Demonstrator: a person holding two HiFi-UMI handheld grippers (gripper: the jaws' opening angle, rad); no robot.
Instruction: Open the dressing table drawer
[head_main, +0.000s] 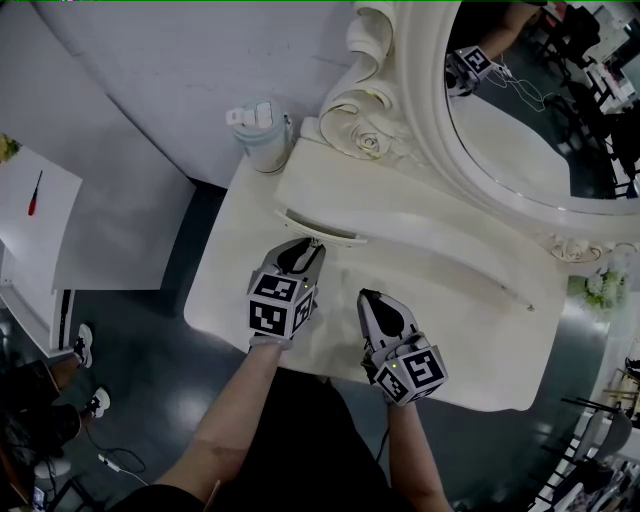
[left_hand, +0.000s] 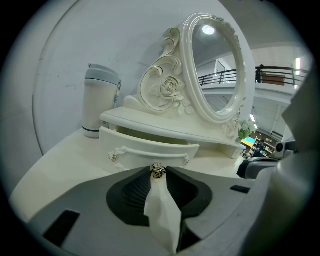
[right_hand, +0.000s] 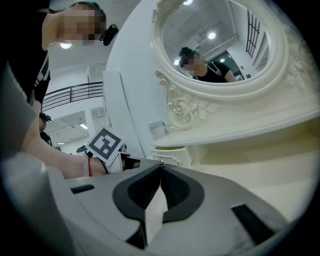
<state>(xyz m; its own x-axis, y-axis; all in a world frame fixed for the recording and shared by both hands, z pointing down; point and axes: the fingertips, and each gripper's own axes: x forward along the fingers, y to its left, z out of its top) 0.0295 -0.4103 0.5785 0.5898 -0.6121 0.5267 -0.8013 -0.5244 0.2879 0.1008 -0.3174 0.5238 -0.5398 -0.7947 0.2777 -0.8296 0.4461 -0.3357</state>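
Your left hand-held gripper (head_main: 306, 254) is pinched narrow on the small metal knob (left_hand: 158, 171) of the drawer (left_hand: 145, 149). The drawer front stands a little way out from under the shelf (left_hand: 165, 126).

Just to its right, your right hand-held gripper (head_main: 368, 298) sits close over the white counter (head_main: 480, 340). Its jaws are closed together with nothing between them.

Beyond the left hand-held gripper and off to its left, a pale lidded tumbler (head_main: 258, 132) stands upright at the back corner of the counter, beside the end of the shelf. Behind the shelf rise the carved rose scrollwork (head_main: 362, 135) and the oval mirror (head_main: 520, 140).

Far to the right of the right hand-held gripper, white flowers (head_main: 603, 288) sit past the end of the counter.

A curved white wall (head_main: 180, 70) backs all of this. Well to the left of both hand-held grippers, a white side table (head_main: 30, 230) carries a red-handled tool (head_main: 34, 192). Around the counter the floor (head_main: 150, 350) is dark and glossy.
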